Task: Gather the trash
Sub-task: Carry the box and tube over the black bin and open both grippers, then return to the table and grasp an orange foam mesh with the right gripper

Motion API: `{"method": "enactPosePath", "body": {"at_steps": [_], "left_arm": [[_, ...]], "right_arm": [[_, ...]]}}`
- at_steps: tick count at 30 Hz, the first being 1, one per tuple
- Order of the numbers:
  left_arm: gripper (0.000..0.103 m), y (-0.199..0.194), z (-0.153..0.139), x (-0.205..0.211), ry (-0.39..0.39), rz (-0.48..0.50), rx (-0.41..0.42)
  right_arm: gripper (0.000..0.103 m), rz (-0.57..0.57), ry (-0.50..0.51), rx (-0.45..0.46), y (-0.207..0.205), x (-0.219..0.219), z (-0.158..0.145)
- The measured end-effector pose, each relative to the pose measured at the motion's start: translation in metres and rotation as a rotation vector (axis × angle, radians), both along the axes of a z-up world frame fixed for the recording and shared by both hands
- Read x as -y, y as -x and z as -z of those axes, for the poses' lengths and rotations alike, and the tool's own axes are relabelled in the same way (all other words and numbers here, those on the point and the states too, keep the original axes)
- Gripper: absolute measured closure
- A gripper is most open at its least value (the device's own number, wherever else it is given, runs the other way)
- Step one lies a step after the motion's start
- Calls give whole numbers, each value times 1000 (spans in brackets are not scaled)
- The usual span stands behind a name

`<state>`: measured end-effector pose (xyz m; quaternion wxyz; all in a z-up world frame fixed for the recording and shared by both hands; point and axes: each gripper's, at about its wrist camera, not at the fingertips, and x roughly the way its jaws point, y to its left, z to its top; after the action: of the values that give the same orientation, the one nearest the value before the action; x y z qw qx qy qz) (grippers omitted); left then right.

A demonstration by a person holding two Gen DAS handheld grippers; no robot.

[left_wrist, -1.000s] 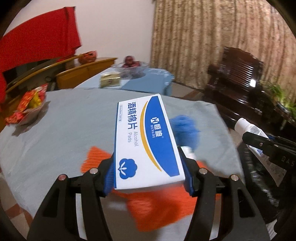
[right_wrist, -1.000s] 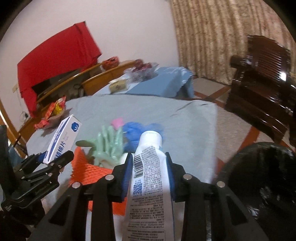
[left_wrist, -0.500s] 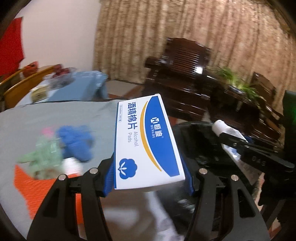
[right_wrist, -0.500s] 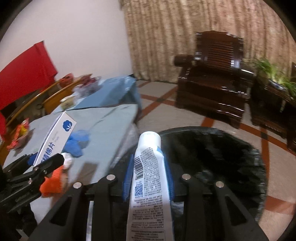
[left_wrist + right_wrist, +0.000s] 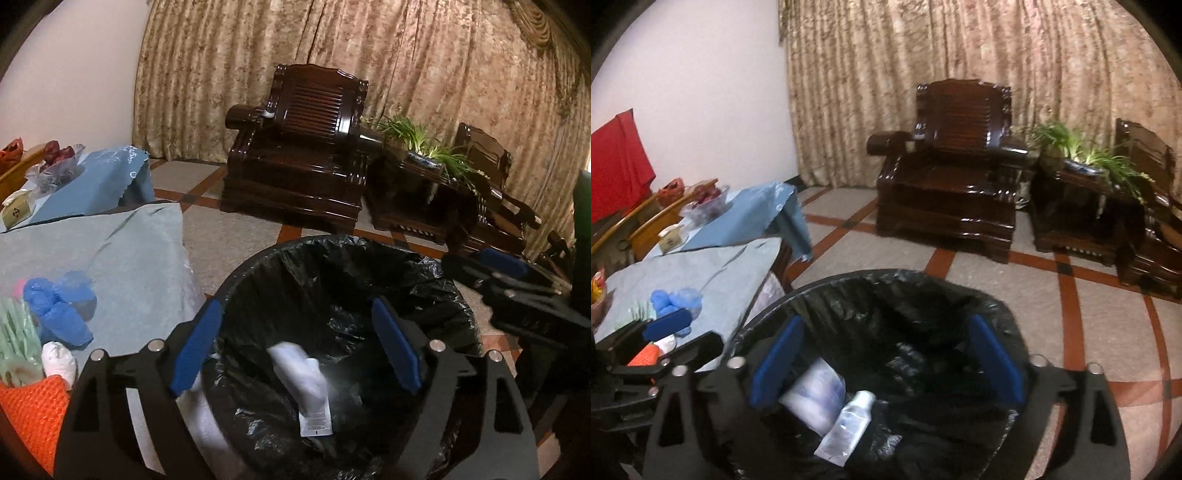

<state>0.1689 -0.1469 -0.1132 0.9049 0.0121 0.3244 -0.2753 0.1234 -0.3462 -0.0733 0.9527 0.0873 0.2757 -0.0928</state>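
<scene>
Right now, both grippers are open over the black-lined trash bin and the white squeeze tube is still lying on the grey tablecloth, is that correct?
Not quite: the white squeeze tube lies inside the black-lined trash bin, as the right wrist view shows. Both the left gripper and the right gripper are indeed open over it.

A dark wooden armchair stands before patterned curtains, with what looks like a potted plant beside it.

Black tongs, blue pads, silver screws.
</scene>
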Motion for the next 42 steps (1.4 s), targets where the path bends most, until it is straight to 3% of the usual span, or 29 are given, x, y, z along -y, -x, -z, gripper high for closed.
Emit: {"method": "enactPosePath", "body": {"at_steps": [2, 10, 25, 42], "left_arm": [[14, 5, -3, -13, -12, -27, 23], [11, 26, -17, -90, -54, -196, 62], [11, 66, -22, -241, -167, -510, 89], [11, 79, -3, -315, -152, -651, 71]], "right_arm": [[6, -4, 1, 5, 1, -4, -1], [6, -90, -25, 5, -8, -53, -4], [6, -404, -19, -26, -23, -205, 12], [6, -596, 13, -93, -38, -314, 50]]}}
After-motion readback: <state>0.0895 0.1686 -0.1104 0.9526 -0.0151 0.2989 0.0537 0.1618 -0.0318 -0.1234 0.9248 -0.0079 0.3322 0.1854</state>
